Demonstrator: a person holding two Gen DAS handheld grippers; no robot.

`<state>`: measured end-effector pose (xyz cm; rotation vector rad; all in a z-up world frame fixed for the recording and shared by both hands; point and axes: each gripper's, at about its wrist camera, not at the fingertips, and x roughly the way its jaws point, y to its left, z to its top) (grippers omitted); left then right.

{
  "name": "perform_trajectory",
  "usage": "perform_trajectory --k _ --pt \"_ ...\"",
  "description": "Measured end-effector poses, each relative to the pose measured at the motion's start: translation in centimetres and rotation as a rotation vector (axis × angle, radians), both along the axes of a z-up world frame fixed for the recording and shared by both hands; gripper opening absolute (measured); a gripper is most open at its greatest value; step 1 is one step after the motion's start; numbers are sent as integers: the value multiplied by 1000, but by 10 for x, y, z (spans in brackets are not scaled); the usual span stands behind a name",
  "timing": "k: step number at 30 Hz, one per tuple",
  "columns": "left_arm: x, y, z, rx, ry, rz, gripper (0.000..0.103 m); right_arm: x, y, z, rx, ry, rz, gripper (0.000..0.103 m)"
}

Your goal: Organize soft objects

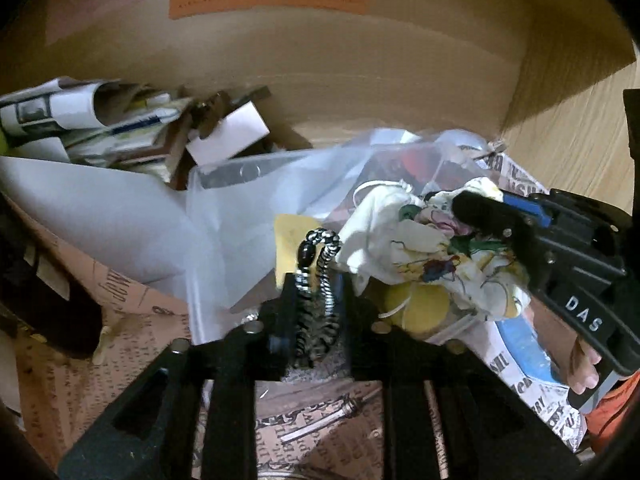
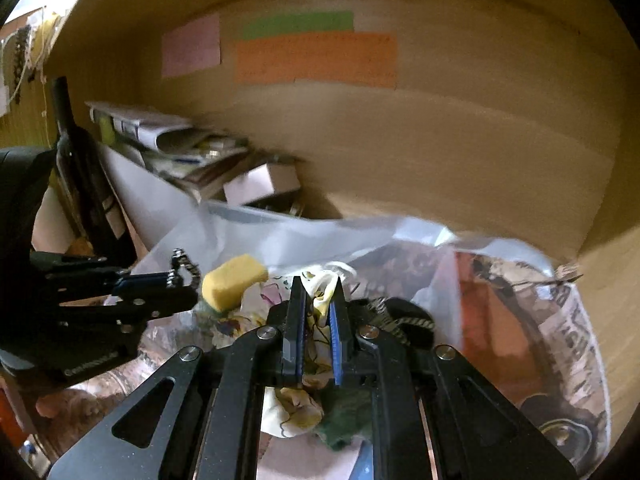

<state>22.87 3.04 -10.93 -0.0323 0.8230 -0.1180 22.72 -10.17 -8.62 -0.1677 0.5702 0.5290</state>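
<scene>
Floral cloth (image 2: 316, 300) is clamped between the closed fingers of the right gripper (image 2: 318, 312), above the clear plastic bag (image 2: 304, 240). At nine o'clock the left gripper (image 2: 176, 280) pinches a black-and-white braided cord (image 1: 320, 276) (its loop sticking past the fingertips). A yellow sponge (image 2: 234, 280) sits between both grippers.

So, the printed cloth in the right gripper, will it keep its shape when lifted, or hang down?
The printed cloth is bunched and creased in the right gripper, so it is probably floppy and will drape. It looks thin, so likely light. Loose folds hang beside the fingers, so an edge may drag over the yellow sponge.
</scene>
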Motion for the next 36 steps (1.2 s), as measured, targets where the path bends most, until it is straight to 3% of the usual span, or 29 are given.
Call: perform_trajectory --k 2,4,8,10,12,16,25,30,32,36 --pt "1 0 -2 1 -1 3 41 2 2 -4 -18 11 -3 11" --pt "-1 0 -1 9 -8 8 46 5 3 -7 -36 28 -4 25" --pt "-6 0 3 -2 -19 5 57 5 2 -6 -36 32 -6 41" --pt "-12 1 9 4 -43 12 59 2 0 -2 -31 21 -9 55" --pt "-20 1 17 8 -70 16 62 -3 -4 4 -28 -14 -23 61" --pt "-39 1 36 13 -146 21 68 -15 -11 20 -15 -68 -34 66" --pt "-101 -5 94 8 -367 41 68 -68 -43 66 101 -198 -29 68" --pt "-143 -8 120 -6 -497 50 78 -105 -59 88 175 -280 -22 74" --pt "-156 -9 126 -13 -530 50 81 -118 -65 94 200 -313 -33 81" --pt "-174 -11 132 -19 -575 52 89 -137 -73 101 233 -341 -32 84"
